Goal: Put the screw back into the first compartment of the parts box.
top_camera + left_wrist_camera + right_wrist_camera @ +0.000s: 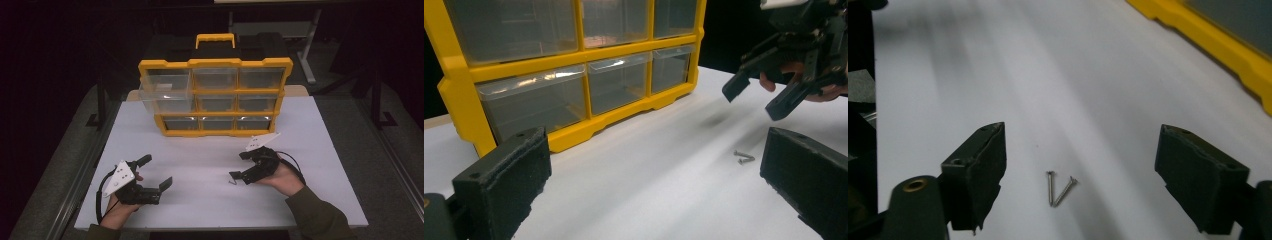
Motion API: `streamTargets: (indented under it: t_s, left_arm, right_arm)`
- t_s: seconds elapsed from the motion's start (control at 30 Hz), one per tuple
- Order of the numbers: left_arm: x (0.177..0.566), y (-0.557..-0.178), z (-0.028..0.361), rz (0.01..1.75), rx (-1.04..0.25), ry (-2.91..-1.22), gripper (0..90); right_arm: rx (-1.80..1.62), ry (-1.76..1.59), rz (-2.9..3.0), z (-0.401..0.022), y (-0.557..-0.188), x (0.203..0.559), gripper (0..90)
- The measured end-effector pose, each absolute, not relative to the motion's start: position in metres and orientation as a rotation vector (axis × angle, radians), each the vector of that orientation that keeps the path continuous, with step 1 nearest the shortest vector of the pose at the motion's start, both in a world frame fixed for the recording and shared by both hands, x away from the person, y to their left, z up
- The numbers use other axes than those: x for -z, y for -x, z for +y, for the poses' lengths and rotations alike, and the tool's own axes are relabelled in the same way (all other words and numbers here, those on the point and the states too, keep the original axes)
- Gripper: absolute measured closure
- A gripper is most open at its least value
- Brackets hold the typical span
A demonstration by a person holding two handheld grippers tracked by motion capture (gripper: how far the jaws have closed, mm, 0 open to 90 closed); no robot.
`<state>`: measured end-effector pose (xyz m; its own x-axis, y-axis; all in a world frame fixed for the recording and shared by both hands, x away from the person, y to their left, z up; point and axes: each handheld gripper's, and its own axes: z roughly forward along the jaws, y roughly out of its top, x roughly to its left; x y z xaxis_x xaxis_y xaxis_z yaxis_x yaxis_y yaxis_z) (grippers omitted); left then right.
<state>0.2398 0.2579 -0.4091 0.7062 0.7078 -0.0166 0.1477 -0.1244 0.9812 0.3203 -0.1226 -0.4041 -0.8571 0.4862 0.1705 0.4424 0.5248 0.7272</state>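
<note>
- Two screws (1060, 190) lying on white bench (200, 165), touching at one end, at 6 o'clock from yellow drawer organizer (215, 97).
- Right tool (1078, 175) released, straddling screws, no contact.
- Left tool (155, 172) released, empty, at 9 o'clock from screws.

Workshop: parts organizer (216, 95) on table (310, 150) (dark room).

My matt black tongs (1078, 175) are looking rough-padded; two thin screws (1058, 189) are gleaming like metal on the smooth white surface (210, 165), beside the organizer's (216, 97) glossy yellow plastic.
</note>
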Motion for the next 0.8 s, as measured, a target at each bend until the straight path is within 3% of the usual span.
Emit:
streamTargets:
  t_s: [0.8]
  left_arm:
    - [0.41,-0.24,0.257,0.694,-0.558,-1.66,0.0]
  right_arm:
    - [-1.095,-0.801,2.825,-0.112,-0.324,0.431,68.4]
